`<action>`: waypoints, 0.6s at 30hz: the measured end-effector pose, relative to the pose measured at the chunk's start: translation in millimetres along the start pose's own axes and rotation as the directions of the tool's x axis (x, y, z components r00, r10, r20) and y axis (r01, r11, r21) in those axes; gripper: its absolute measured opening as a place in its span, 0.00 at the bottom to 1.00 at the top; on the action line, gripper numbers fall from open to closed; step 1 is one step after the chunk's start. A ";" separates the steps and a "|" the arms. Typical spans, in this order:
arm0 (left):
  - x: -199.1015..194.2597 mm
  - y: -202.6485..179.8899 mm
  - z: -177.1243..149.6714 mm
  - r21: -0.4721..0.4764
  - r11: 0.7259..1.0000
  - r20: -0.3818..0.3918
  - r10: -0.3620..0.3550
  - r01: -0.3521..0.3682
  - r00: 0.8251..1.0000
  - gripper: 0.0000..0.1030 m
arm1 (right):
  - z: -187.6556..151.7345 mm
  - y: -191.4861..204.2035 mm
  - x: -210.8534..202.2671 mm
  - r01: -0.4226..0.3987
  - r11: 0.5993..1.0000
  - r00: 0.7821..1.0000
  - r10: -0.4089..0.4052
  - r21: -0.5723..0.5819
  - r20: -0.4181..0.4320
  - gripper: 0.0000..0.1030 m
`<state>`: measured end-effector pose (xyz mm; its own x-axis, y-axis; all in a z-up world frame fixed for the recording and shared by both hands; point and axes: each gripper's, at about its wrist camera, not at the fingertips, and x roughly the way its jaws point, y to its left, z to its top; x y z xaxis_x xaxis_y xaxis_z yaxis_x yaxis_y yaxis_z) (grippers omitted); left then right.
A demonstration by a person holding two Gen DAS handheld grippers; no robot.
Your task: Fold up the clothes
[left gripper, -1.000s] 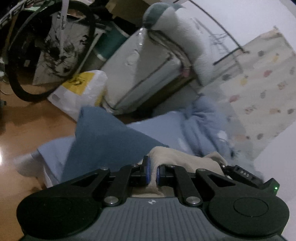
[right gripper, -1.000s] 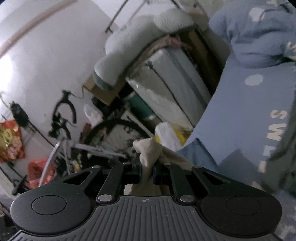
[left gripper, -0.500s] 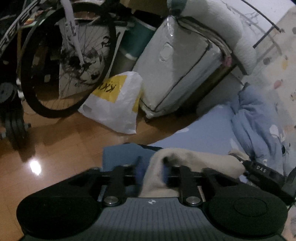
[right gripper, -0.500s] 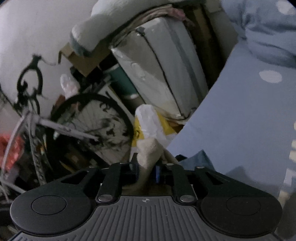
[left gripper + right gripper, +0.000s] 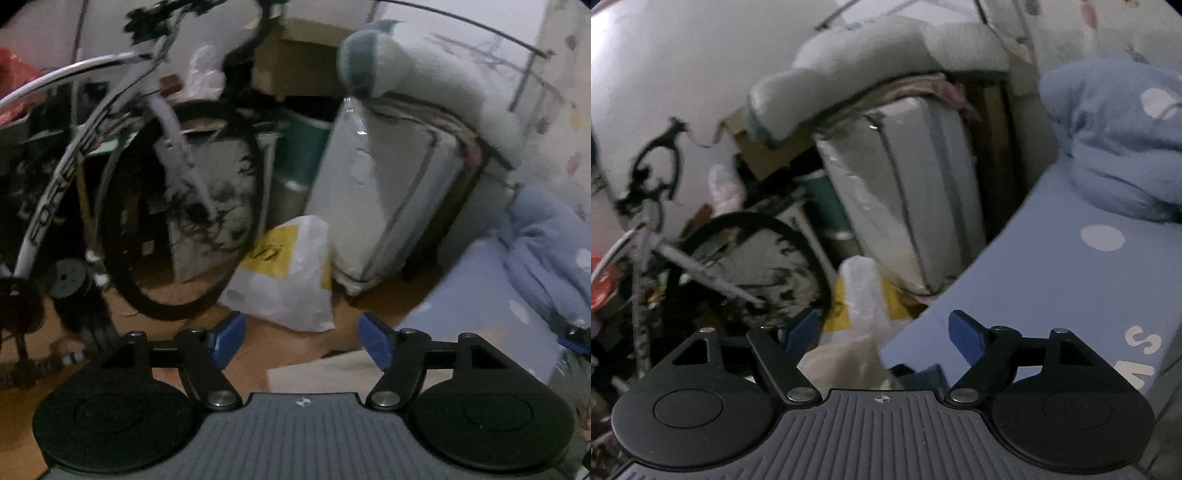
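My left gripper (image 5: 301,339) is open and holds nothing; its blue pads (image 5: 373,341) stand wide apart. A cream garment (image 5: 325,373) lies just below it, at the near edge of the blue bed sheet (image 5: 480,295). My right gripper (image 5: 882,332) is open too. The same cream garment (image 5: 846,363) lies below its jaws, beside a dark blue cloth (image 5: 923,374). The other gripper's tip (image 5: 574,332) shows at the right edge of the left wrist view.
A bicycle (image 5: 177,206) stands on the wood floor at left. A white and yellow plastic bag (image 5: 288,273) and a wrapped white mattress (image 5: 384,206) lean beside the bed. A crumpled blue quilt (image 5: 1119,147) lies on the bed sheet (image 5: 1052,280) at the right.
Both grippers have opened and let go of the cream garment, which now lies below them. Both views have lifted and swung toward the bicycle and mattress.
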<state>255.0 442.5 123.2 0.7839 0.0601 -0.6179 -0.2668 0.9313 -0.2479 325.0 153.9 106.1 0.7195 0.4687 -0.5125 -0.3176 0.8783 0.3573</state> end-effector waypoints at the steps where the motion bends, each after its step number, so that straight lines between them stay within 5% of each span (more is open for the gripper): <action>1: -5.0 -5.4 -3.3 0.022 0.999 0.010 -0.030 0.030 0.999 0.74 | -5.1 3.7 -6.9 -0.032 0.999 0.999 0.032 -0.034 0.000 0.78; 6: -2.3 -50.8 -38.5 0.143 0.972 -0.002 -0.190 0.188 0.982 0.74 | -42.8 21.0 -27.1 -0.194 0.960 0.981 0.188 -0.202 -0.048 0.78; 8: 9.5 -64.3 -54.8 0.144 0.967 -0.048 -0.207 0.212 0.977 0.74 | -56.2 20.1 -20.4 -0.181 0.959 0.982 0.164 -0.219 -0.093 0.78; 12: 30.1 -73.9 -76.1 0.133 0.980 -0.119 -0.130 0.145 0.984 0.74 | -69.3 5.7 -11.5 -0.094 0.969 0.986 0.058 -0.230 -0.156 0.78; 18: -2.0 -74.9 -78.1 0.106 0.989 -0.036 -0.096 0.099 0.995 0.84 | -58.1 -27.4 -51.2 0.112 0.965 0.977 -0.150 -0.238 -0.149 0.78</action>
<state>229.7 344.6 84.7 0.7856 -0.0426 -0.6173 -0.1263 0.9656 -0.2274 261.0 111.3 77.2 0.6589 0.3404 -0.6708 -0.3729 0.9223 0.1017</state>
